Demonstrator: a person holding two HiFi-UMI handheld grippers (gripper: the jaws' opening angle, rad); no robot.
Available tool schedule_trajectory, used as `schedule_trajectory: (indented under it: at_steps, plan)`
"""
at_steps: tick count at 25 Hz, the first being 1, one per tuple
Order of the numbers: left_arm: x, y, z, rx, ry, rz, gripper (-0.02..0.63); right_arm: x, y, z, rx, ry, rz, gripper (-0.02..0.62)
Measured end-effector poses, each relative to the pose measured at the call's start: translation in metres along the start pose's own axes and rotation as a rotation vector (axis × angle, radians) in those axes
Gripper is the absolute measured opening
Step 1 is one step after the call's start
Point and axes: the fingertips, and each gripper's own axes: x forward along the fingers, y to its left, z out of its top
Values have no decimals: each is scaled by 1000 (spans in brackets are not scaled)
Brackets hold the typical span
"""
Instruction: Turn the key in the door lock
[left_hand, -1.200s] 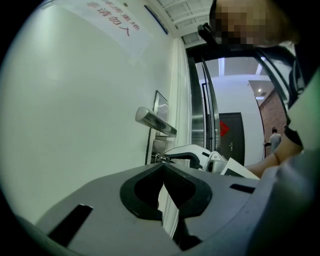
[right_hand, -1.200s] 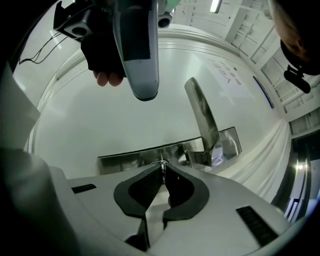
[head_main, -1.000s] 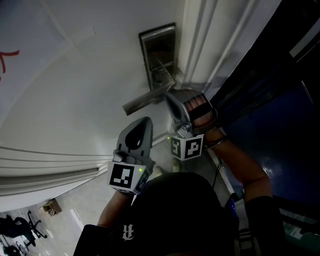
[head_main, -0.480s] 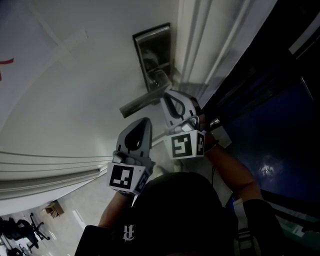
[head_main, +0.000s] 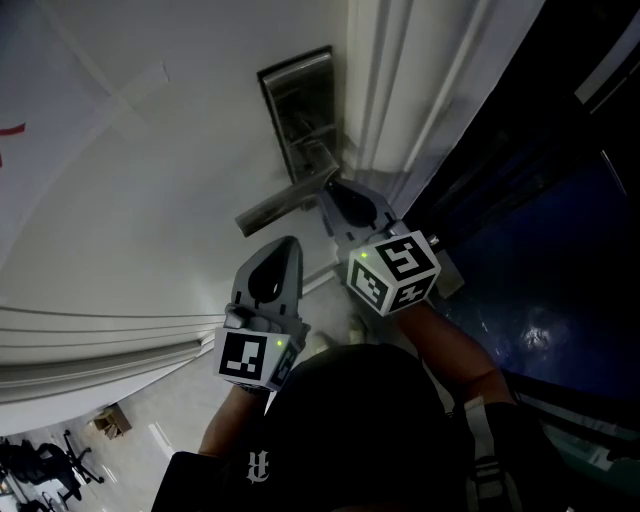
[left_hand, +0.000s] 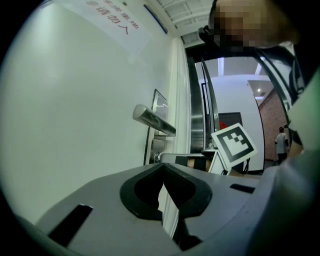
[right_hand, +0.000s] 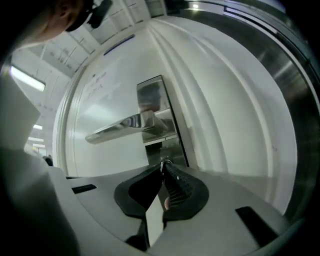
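Note:
A steel lock plate (head_main: 298, 105) with a lever handle (head_main: 283, 203) is fixed to the white door (head_main: 150, 170). My right gripper (head_main: 334, 192) reaches up under the handle. In the right gripper view its jaws are pressed together at the tip (right_hand: 162, 165), shut on the small key (right_hand: 164, 161) that sticks out of the plate (right_hand: 156, 107) below the handle (right_hand: 120, 127). My left gripper (head_main: 282, 245) hangs lower, apart from the door hardware, shut with nothing in it (left_hand: 162, 169). Most of the key is hidden by the jaws.
The door frame (head_main: 400, 90) runs up the right of the plate, with a dark glass panel (head_main: 540, 200) beyond it. From the left gripper view I see the right gripper's marker cube (left_hand: 232, 145) and a distant person (left_hand: 282, 142) in the corridor.
My right gripper has rolled about its own axis at the lock, so its marker cube shows a different face. The left gripper has stayed where it was.

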Motion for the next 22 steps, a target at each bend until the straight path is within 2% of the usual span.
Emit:
schedule_trajectory:
  at_steps: [10,12,17,20,22]
  plan:
    - [-2,0,-2,0,-3,5,6,0,-6,-4,601,-23,93,21]
    - [-2,0,0,-7,-4,11,6,0,-7,-2,682,-35,110,21]
    - [-3,-2,3,1,-9,3,6,1,-8,0,793,-46,162,23]
    - [-3,-1,3,3,-10,4,6,-1,-14,-12,963,-21,135,23]
    - [-4,-1,2,3,-10,6,6,-1,-13,-13,1073,-28,152,25]
